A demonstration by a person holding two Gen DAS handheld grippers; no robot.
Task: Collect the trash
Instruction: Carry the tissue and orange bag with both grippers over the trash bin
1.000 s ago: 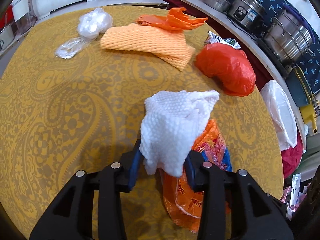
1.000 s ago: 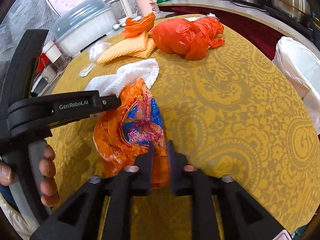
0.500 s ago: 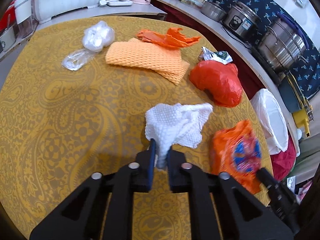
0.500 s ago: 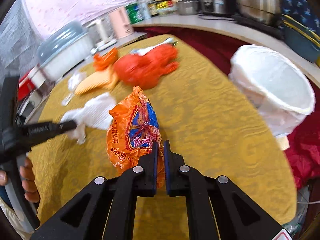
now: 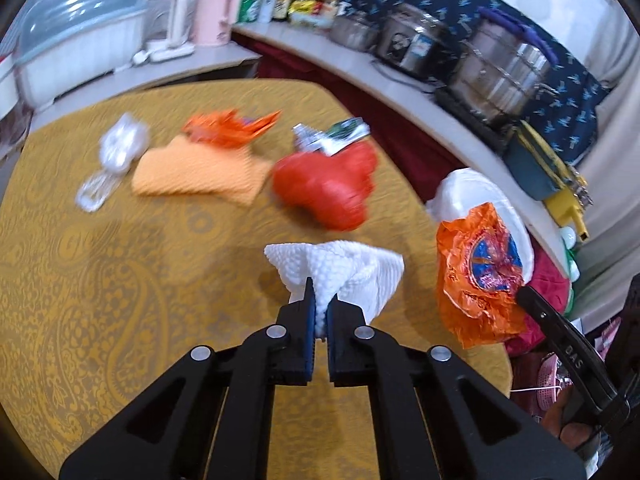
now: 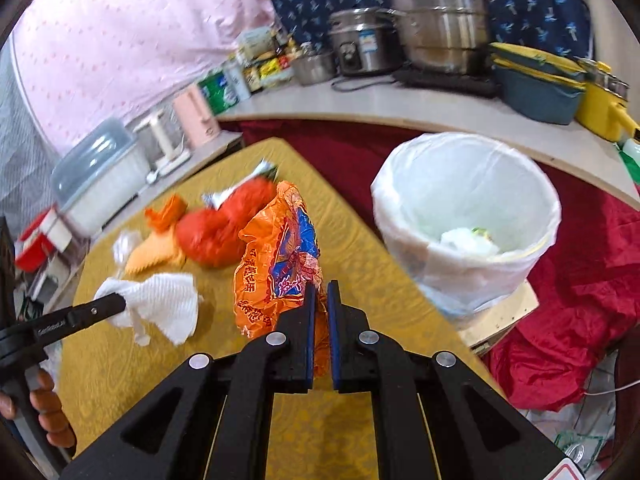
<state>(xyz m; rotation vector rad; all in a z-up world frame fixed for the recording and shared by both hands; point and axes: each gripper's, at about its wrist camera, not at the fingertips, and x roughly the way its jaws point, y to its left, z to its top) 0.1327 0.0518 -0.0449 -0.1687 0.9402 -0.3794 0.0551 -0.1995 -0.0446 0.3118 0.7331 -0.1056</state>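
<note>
Left wrist view first: the left gripper (image 5: 319,300) has its jaws pressed tight on a white paper towel (image 5: 340,270), which fans out above the fingertips, lifted over the yellow paisley tablecloth (image 5: 100,280). At three o'clock the orange snack wrapper (image 5: 478,276) hangs in the air off the table edge, with the white-lined trash bin (image 5: 472,188) right behind it. Up at twelve o'clock sits a red plastic bag (image 5: 328,184) with a silver foil wrapper (image 5: 332,138) touching its far side; at eleven o'clock an orange foam net (image 5: 196,176) lies flat with a crumpled orange bag (image 5: 228,128) at its far edge, and a clear plastic wad (image 5: 120,148) rests at ten o'clock. Everything back there is motion-blurred. Over to the right wrist view: the right gripper (image 6: 321,292) is clamped on the orange snack wrapper (image 6: 280,256), which stands up just past the fingertips. The trash bin (image 6: 468,208) gapes at two o'clock, off the table, some white scraps visible inside. At nine o'clock the left gripper (image 6: 120,304) pinches the paper towel (image 6: 160,304), and the red plastic bag (image 6: 224,228) lies at eleven o'clock beyond it.
</note>
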